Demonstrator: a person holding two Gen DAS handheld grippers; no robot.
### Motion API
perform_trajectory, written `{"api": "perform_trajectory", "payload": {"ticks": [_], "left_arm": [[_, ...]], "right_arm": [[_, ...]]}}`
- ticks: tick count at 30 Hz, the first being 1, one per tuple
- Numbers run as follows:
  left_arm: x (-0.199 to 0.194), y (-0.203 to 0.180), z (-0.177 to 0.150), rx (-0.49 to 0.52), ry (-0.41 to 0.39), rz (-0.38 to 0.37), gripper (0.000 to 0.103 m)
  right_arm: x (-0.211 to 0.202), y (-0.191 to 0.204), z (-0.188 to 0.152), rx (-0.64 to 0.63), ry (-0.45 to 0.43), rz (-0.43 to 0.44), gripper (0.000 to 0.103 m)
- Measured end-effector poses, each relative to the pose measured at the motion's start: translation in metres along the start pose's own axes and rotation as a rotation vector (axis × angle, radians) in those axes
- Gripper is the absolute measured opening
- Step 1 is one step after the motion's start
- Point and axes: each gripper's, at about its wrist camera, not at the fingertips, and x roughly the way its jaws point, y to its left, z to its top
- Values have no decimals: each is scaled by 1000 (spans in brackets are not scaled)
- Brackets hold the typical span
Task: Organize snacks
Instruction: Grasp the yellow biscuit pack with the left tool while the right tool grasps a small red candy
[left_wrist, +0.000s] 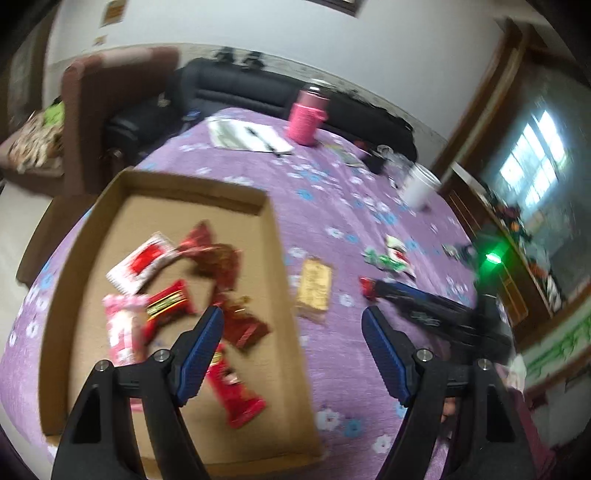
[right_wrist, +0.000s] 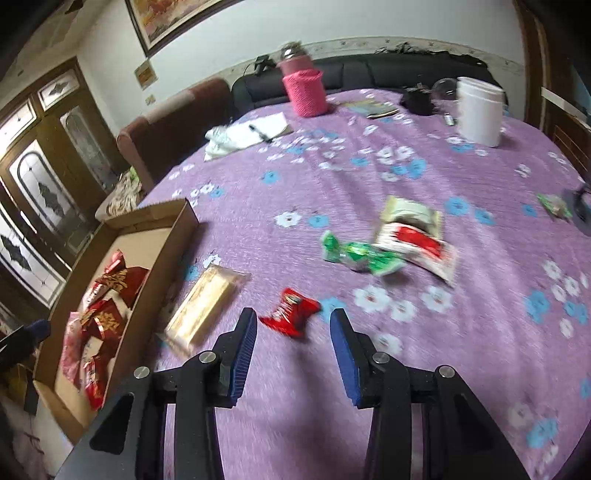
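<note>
A shallow cardboard box (left_wrist: 92, 221) (right_wrist: 184, 218) on the purple tablecloth holds several red, pink and white snack packets (left_wrist: 170, 302). My left gripper (left_wrist: 291, 317) is open and empty over the box's right rim. On the cloth lie a tan wafer pack (left_wrist: 314, 288) (right_wrist: 203, 306), a small red packet (right_wrist: 291, 310) (left_wrist: 365, 286), a green packet (right_wrist: 354, 254) (left_wrist: 380, 258) and a white-and-red packet (right_wrist: 413, 236). My right gripper (right_wrist: 293, 325) is open, its fingers either side of the small red packet, just short of it. It shows in the left wrist view (left_wrist: 436, 314).
At the table's far side stand a pink knit-covered bottle (right_wrist: 304, 85) (left_wrist: 306, 118), a notepad with pen (right_wrist: 255, 133) (left_wrist: 251, 138), a white tub (right_wrist: 478, 110) (left_wrist: 419, 186) and small dark items (right_wrist: 417, 101). A brown chair (left_wrist: 110, 92) and black sofa (right_wrist: 369, 70) lie beyond.
</note>
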Motion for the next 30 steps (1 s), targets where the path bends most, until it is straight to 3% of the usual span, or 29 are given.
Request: {"api": "perform_trajectory", "payload": {"ticks": [3, 4, 5, 11, 18, 19, 20, 21, 22, 23, 30], "left_arm": [[10, -25, 7, 71, 9, 7, 76], [16, -34, 10, 99, 15, 7, 76], [22, -41, 12, 120, 25, 8, 76], [94, -73, 27, 228, 154, 72, 76], [170, -71, 34, 265, 289, 254, 76], [173, -70, 32, 264, 307, 258, 73], [174, -72, 31, 287, 303, 279, 62], [176, -72, 28, 285, 329, 258, 54], [175, -71, 26, 276, 325, 217, 38], [173, -73, 24, 291, 330, 209, 33], [157, -86, 2, 289, 341, 126, 33]], "right_arm": [[20, 8, 3, -33, 15, -17, 45], [25, 8, 3, -32, 20, -22, 29], [27, 6, 2, -26, 28, -15, 20], [10, -22, -8, 11, 1, -62, 19], [-4, -58, -16, 94, -24, -15, 19], [-4, -60, -15, 100, -23, -6, 19], [-4, -61, -15, 102, -22, -2, 19], [-4, -61, -16, 103, -22, 0, 19], [-4, -61, -16, 105, -22, 2, 19], [-4, -61, -16, 108, -20, 4, 19], [-5, -64, -16, 127, -16, 13, 19]]}}
